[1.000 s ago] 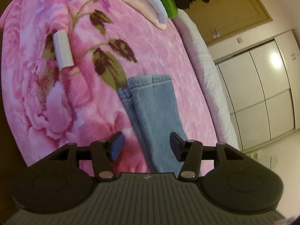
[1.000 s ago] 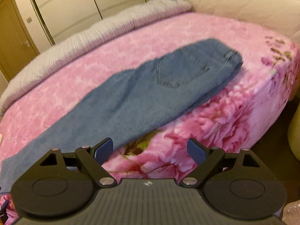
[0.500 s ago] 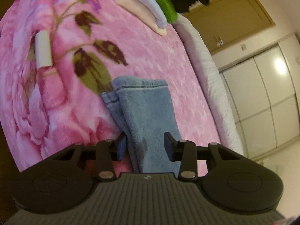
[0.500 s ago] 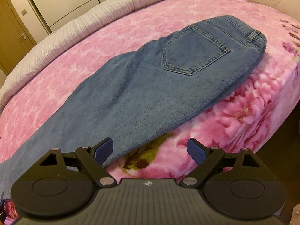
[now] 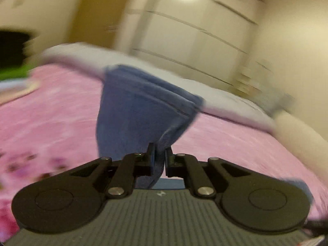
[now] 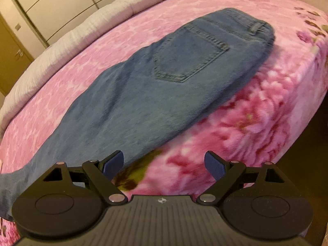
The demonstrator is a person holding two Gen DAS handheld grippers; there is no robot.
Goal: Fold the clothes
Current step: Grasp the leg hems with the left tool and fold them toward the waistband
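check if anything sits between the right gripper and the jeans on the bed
Nothing visible does. The right gripper hovers with its jaws wide apart over the near edge of the pink blanket, and the jeans lie spread just ahead of its left finger. Only bare blanket shows between them.

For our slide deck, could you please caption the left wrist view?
Left gripper closing on the jeans' leg end, lifted above the pink blanket.

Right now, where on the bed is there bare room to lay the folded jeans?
Bare pink blanket runs between the jeans and the grey bedding along the far edge. The near edge is crowded: the jeans lie right at it, with the blanket dropping away.
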